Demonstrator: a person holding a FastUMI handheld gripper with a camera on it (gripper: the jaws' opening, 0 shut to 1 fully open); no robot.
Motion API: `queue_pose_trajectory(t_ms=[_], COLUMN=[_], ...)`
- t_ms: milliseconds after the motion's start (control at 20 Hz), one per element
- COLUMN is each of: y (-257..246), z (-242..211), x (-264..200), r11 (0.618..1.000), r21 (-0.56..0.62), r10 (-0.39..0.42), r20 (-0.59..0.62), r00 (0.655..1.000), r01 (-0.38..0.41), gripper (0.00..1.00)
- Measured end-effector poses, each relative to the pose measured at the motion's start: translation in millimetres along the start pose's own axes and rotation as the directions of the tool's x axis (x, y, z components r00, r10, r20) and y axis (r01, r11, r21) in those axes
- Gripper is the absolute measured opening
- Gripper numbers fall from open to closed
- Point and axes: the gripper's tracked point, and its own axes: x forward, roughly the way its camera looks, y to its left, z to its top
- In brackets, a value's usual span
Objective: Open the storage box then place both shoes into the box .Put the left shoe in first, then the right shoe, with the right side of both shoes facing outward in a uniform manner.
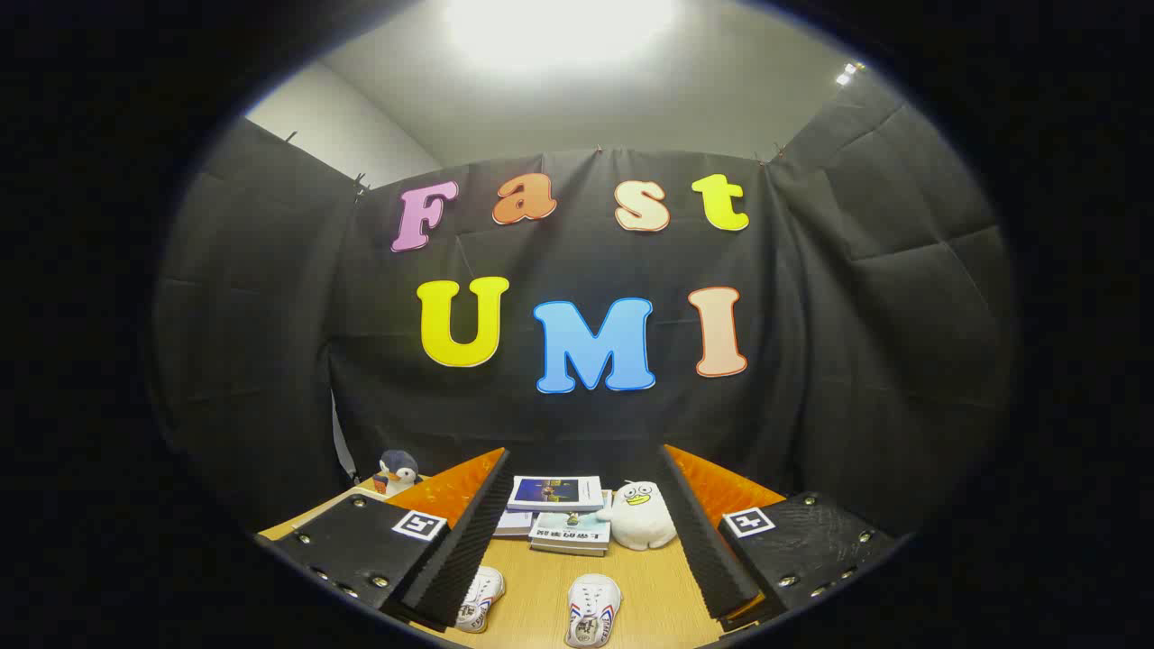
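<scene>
Wooden table (541,586) — gripper (577,532) spread above

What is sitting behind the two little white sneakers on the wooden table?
Behind the white sneakers lie stacked books and a white duck plush. The open gripper holds nothing; one finger covers part of the left sneaker.

Your gripper (577,541) hangs above the desk (649,604) with its fingers spread wide, gripping nothing. Two white shoes (592,610) lie between them; beyond sit stacked books (559,514) and a white plush toy (642,516).
</scene>
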Motion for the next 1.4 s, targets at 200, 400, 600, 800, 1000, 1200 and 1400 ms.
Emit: queue_pose_trajectory(t_ms=[200, 400, 600, 800, 1000, 1200, 1400], y=[1.1, 5.4, 13.7, 21.8, 29.7, 41.6, 67.7], z=[-1.1, -1.6, -3.1, -5.0, -11.9, -27.6, -57.9], x=[4.4, 8.4, 16.0, 23.4, 30.6, 41.4, 55.4], r11=[1.000, 1.000, 0.998, 0.997, 0.996, 0.992, 0.974], r21=[-0.008, -0.022, -0.038, -0.038, -0.014, 0.003, 0.072], r10=[0.002, 0.012, 0.042, 0.068, 0.089, 0.130, 0.224], r20=[-0.008, -0.008, -0.009, -0.001, -0.009, -0.038, -0.111], r00=[1.000, 1.000, 0.999, 0.998, 0.996, 0.991, 0.968], r01=[-0.002, -0.012, -0.042, -0.068, -0.089, -0.130, -0.217], gripper=[0.96, 0.96, 0.96, 0.96, 0.96, 0.96, 0.96])
